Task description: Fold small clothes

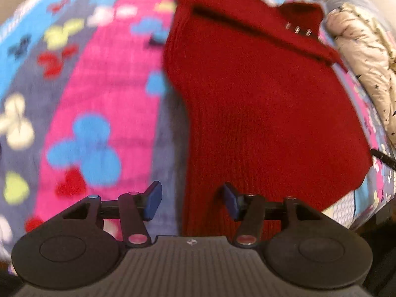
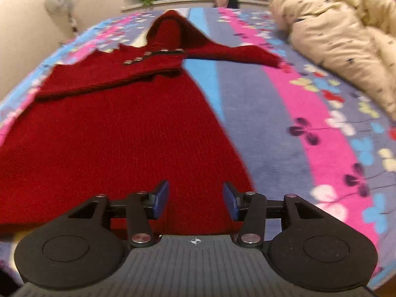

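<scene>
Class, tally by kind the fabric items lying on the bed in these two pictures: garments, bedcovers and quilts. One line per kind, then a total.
Garments: 1, the red knitted dress
Bedcovers: 1, the striped butterfly-print blanket
Quilts: 1, the crumpled cream quilt
Total: 3

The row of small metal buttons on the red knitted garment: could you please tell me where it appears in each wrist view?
Left wrist view: the metal buttons sit at upper right, on the folded-over part of the red knitted garment.
Right wrist view: they lie in the upper middle, left of centre, below the hood.
Shared landmark: the cream quilt, at the right edge in both views.
</scene>
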